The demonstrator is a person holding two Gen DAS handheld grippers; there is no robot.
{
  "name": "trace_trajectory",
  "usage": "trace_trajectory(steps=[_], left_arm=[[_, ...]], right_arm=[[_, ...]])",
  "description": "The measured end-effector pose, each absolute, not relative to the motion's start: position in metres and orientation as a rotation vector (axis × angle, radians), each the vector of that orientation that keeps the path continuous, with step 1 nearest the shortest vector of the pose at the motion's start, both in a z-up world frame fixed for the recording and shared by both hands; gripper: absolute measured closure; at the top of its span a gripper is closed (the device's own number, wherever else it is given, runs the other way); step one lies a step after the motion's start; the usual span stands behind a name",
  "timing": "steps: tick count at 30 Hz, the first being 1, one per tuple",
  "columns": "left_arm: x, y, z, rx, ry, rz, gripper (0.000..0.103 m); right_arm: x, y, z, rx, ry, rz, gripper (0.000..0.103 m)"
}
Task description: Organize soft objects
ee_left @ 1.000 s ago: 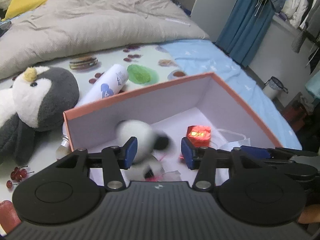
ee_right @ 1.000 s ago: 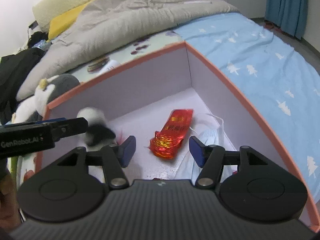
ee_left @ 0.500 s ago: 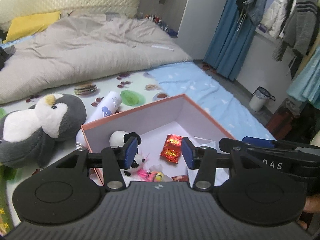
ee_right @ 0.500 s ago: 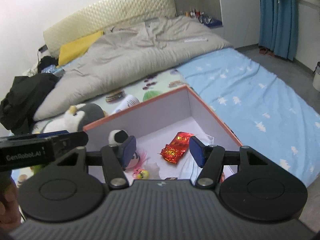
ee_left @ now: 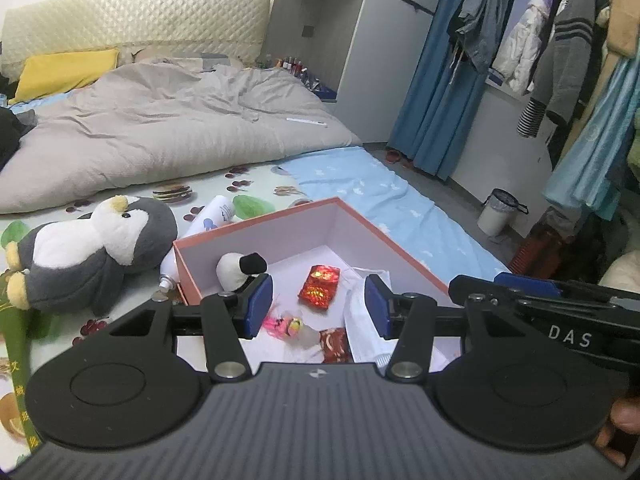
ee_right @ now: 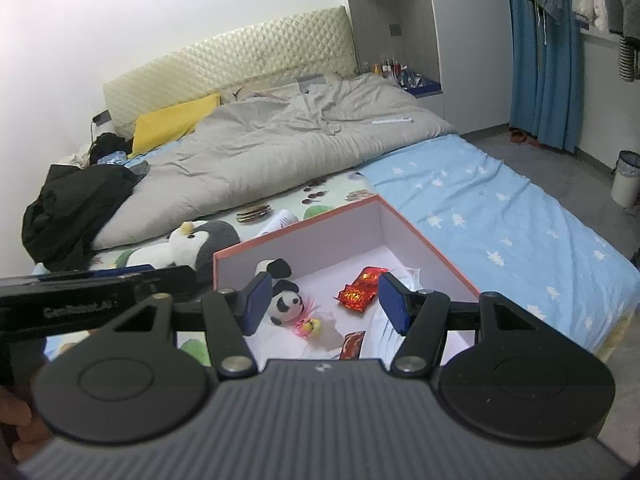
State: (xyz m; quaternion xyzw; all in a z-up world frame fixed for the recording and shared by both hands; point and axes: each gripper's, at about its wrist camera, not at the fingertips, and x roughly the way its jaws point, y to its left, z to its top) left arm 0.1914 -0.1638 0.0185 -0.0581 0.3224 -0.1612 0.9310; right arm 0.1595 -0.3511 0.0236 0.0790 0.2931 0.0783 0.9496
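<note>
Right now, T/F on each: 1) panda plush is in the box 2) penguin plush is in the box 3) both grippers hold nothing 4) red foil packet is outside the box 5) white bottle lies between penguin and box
1) The panda plush lies in the box. True.
2) The penguin plush is in the box. False: it lies on the bed sheet beside the box.
3) The left gripper and right gripper hold nothing. True: jaws apart, empty.
4) The red foil packet is outside the box. False: it lies on the box floor.
5) The white bottle lies between penguin and box. True.

Bin (ee_left: 497,213) beside blue curtain (ee_left: 436,92)
</note>
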Motion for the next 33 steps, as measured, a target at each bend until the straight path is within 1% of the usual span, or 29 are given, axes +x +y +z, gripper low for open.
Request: trace_trajectory(steps=[4,7,15,22,33], left_arm=[[0.165,-0.159,0.024,-0.124,0.654,-0.337,0.046],[0.145,-0.156,0.024,-0.121,0.654,-0.343,0.043],[0.108,-0.137,0.023,-0.138,0.652,-0.328,0.043],[0.091,-0.127,0.016,-0.134,0.663,-0.315,0.041],[0.074,-0.114,-0.011,-0.129,0.698,-0.287,0.041]], right_arm=[[0.135,-0.347,0.026,0.161,0.583,0.156,0.041],[0.117,-0.343,0.026,0.158,0.573,0.153,0.041],[0.082,-0.333,0.018,0.16,0.576,0.151,0.041],[0.062,-0.327,0.006,0.168,0.587,0.161,0.041],[0.053,-0.32,-0.016,0.159,0.609,0.176,0.041]])
